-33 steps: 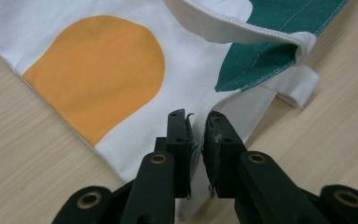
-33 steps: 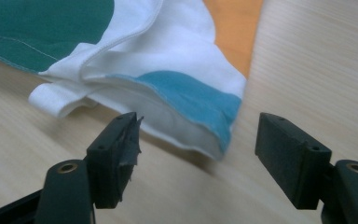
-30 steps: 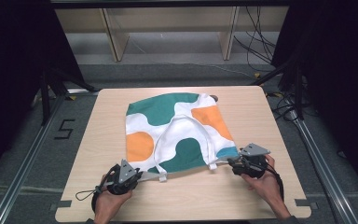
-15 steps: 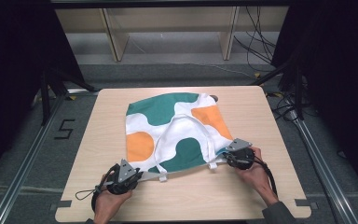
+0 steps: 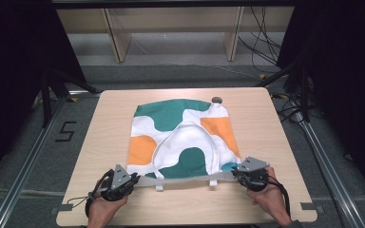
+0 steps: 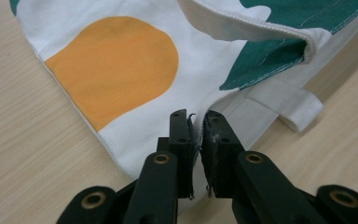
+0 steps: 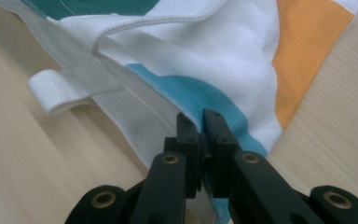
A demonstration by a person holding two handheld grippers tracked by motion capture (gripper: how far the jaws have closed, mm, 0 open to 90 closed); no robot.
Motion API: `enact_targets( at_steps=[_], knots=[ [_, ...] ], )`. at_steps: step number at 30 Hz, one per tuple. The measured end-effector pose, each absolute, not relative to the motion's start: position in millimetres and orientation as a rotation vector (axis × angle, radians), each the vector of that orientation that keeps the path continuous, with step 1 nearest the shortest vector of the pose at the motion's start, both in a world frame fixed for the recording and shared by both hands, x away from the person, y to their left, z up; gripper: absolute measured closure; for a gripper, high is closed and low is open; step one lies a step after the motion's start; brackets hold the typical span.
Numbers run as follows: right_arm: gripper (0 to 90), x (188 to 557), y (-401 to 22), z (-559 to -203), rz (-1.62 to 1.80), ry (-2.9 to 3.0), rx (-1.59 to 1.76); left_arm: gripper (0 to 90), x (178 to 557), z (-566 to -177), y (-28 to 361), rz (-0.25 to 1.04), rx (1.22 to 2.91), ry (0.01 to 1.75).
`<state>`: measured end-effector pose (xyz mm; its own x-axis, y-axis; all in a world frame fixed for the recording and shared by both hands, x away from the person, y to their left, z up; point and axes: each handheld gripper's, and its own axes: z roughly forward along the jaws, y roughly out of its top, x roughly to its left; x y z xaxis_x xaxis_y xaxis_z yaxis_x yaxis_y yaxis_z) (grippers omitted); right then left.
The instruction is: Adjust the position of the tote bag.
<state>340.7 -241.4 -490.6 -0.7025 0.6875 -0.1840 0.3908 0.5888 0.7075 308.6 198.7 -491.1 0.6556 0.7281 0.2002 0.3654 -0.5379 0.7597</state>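
A cloth bag [image 5: 180, 137] with white, green and orange patches lies flat on the wooden table [image 5: 109, 123], its white handle [image 5: 171, 137] folded back over it. My left gripper [image 5: 134, 179] is shut on the bag's near left corner; in the left gripper view its jaws [image 6: 196, 122] pinch the white hem beside the orange patch [image 6: 116, 70]. My right gripper [image 5: 235, 175] has just been closing and now is shut on the near right corner, clamping the teal-edged cloth [image 7: 223, 51] between its jaws [image 7: 201, 119]. Two small white tabs [image 5: 159, 186] stick out of the near hem.
A small grey round object [image 5: 216, 99] lies at the bag's far right corner. Bare table runs along both sides of the bag and in front of it. Wooden shelf legs [image 5: 114, 33] stand behind the table, and cables [image 5: 266, 33] hang at the back right.
My right gripper moved left to the bag's near right corner and its jaws closed on the cloth. The left gripper kept still, holding its corner.
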Motion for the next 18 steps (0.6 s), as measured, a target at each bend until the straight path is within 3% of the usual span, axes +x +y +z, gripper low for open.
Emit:
enact_targets(
  at_steps=[6, 14, 18],
  knots=[
    [84.7, 321, -244, -489, 0.959, 2.370, 0.878, 74.9, 305, -499, 200, 0.628, 2.150, 0.872],
    [76.4, 327, -240, -497, 0.901, 2.397, 0.828, 62.3, 314, -502, 188, 0.672, 2.282, 0.851],
    [72.8, 332, -235, -502, 0.834, 2.405, 0.802, 57.8, 318, -506, 184, 0.667, 2.264, 0.892]
  ],
)
